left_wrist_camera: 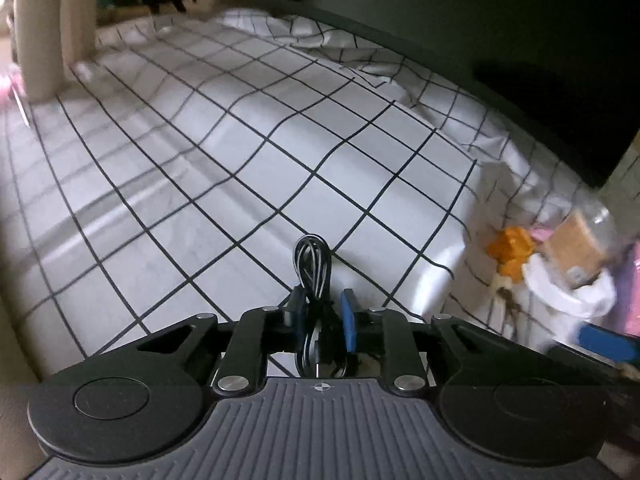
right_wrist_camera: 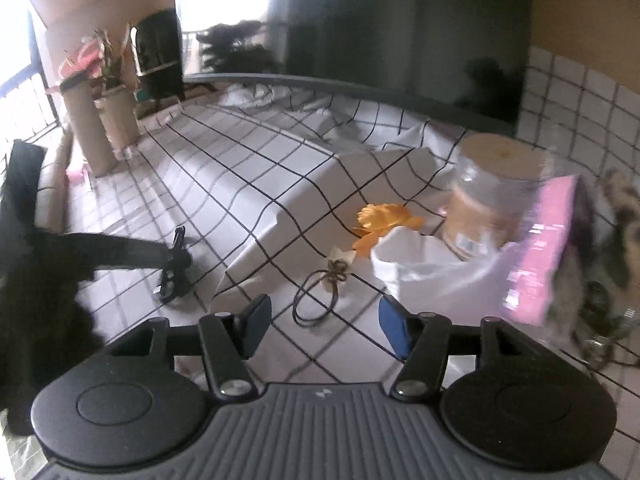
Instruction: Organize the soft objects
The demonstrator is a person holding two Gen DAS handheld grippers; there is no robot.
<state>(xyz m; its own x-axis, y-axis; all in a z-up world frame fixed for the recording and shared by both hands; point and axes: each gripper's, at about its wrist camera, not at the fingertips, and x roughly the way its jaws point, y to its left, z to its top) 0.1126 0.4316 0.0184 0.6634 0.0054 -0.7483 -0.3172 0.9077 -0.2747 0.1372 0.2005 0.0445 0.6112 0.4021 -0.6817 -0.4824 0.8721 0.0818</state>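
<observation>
Cable bundle pinched in left gripper jaws above checked cloth | right gripper jaws half open, empty | hair tie beyond them on worktop

Grid-checked cloth under orange flower, jar.

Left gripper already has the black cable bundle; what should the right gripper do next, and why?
Probably ease forward and down to the loose cord loop. The right gripper is open and empty, the loop lies on the checked cloth just ahead, and the left gripper is shut on the black cable bundle.
</observation>
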